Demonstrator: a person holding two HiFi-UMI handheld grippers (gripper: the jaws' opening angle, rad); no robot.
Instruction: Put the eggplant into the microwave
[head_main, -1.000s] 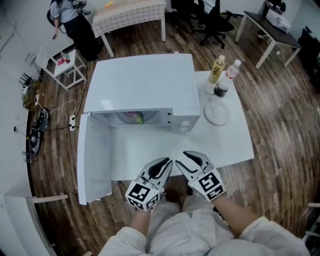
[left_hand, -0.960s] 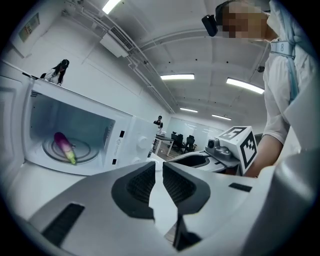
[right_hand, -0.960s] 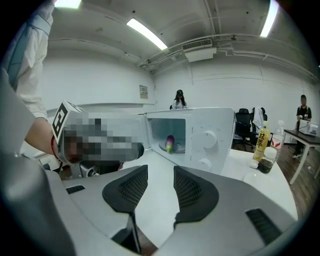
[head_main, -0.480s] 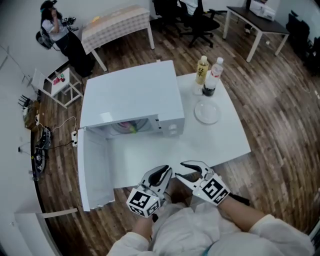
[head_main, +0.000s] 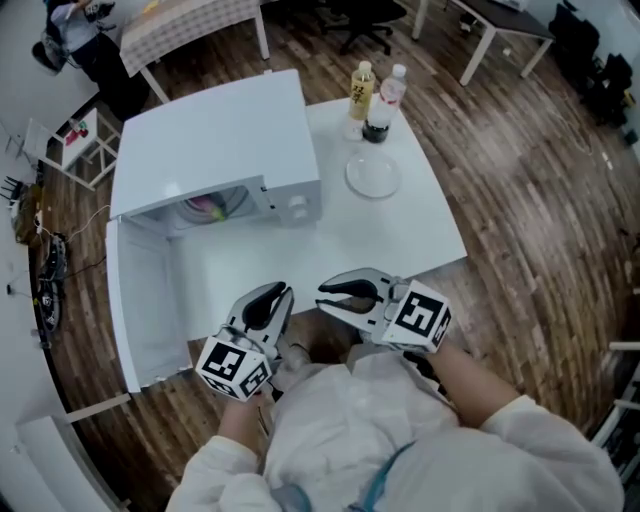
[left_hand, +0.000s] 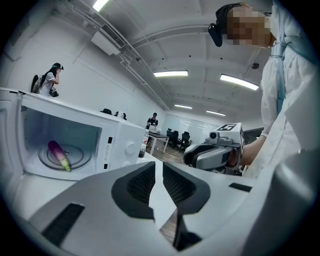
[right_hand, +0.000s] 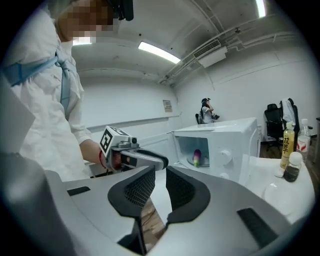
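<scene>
Looking down from the head camera, I am seeing the white table (head_main: 400, 230) taking up the middle of the wooden floor (head_main: 540, 200). On its far left part the white microwave (head_main: 210, 140) is standing with its door (head_main: 140, 310) swung fully open toward the near left. The cooking chamber is facing me.

Both grippers are hovering at the near edge of the table, close in front of the person's body and level with each other. I am holding the left gripper (head_main: 278, 293) with its jaws nearly together. Only a narrow slit is showing between the pads, and nothing is sitting in it. The right gripper (head_main: 324, 297) is just beside it. Its jaws have just been closing and are now standing a little apart, also with nothing between them.

On the far right part of the table a glass plate (head_main: 372, 175) is lying flat. Just beyond it a yellow bottle (head_main: 361, 90) and a clear bottle (head_main: 384, 100) with dark liquid are standing upright, side by side.

The eggplant (left_hand: 59, 155) is lying inside the microwave on the round turntable (left_hand: 80, 161), well apart from both grippers.
</scene>
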